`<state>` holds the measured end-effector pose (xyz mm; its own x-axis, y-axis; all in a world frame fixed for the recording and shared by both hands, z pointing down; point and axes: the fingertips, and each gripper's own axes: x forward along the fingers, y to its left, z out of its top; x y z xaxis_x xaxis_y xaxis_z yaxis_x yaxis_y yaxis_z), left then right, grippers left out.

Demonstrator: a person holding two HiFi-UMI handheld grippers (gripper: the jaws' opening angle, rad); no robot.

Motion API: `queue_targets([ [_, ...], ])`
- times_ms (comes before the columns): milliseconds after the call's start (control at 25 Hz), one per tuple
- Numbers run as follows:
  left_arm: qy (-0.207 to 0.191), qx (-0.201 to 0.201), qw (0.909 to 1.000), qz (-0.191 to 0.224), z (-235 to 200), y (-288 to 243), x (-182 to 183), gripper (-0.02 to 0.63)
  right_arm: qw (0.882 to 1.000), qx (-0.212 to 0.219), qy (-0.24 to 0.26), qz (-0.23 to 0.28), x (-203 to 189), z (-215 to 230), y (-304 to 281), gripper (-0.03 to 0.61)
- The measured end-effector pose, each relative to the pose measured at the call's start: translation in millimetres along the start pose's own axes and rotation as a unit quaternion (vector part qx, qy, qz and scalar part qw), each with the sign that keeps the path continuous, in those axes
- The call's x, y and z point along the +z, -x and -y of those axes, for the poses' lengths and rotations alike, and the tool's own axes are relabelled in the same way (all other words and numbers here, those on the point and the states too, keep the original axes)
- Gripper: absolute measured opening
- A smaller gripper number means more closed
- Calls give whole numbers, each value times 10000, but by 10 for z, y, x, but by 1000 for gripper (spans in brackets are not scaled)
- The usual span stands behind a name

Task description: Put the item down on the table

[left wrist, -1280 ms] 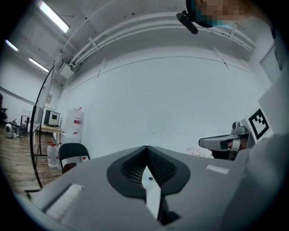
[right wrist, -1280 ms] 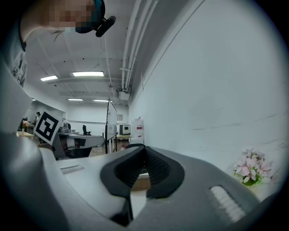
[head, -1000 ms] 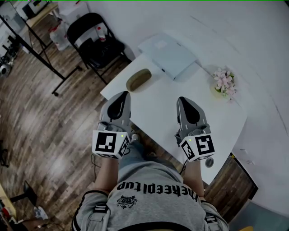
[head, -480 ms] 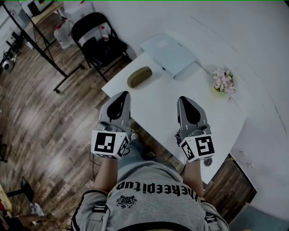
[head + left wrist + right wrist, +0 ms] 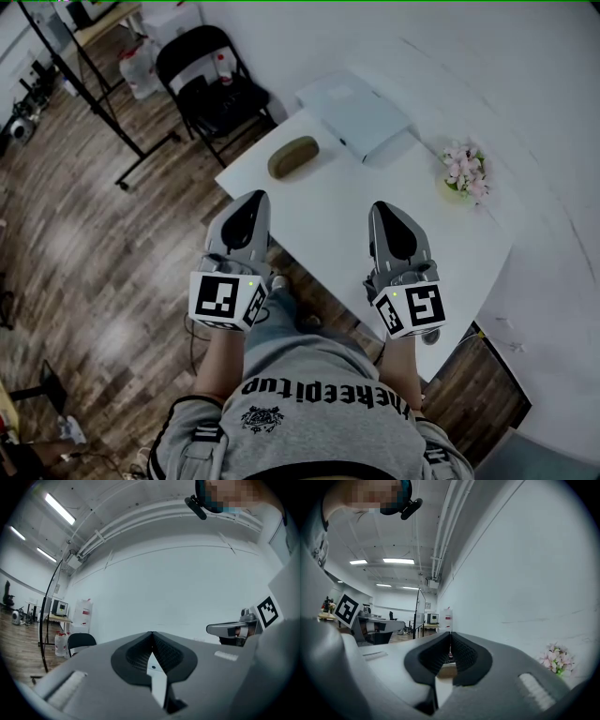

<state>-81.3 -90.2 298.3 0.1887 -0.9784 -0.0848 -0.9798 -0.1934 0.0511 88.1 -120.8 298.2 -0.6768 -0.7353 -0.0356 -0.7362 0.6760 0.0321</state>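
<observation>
An olive-brown oval case (image 5: 292,157) lies on the white table (image 5: 328,234) near its far left corner, with nothing touching it. My left gripper (image 5: 254,196) hovers over the table's near left edge, a good way short of the case. Its jaws meet at the tip (image 5: 151,633) with nothing between them. My right gripper (image 5: 380,206) is held level with it over the table's middle. It is also shut and empty (image 5: 450,633). Both point away from me toward the wall.
A flat pale box (image 5: 354,114) lies at the table's far edge, right of the case. A small pot of pink flowers (image 5: 466,171) stands at the right. A black folding chair (image 5: 214,84) and a dark stand (image 5: 103,103) are on the wood floor to the left.
Only the head view has drifted slightly, so the table and chair sit a little further right. Both grippers keep their places and stay shut.
</observation>
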Motion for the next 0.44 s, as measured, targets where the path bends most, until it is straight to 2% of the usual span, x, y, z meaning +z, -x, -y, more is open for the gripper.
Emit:
queue_targets([
  [440, 19, 30, 10000, 31, 66, 97, -1, 18, 10000, -26, -39, 21, -9, -16, 131, 0],
])
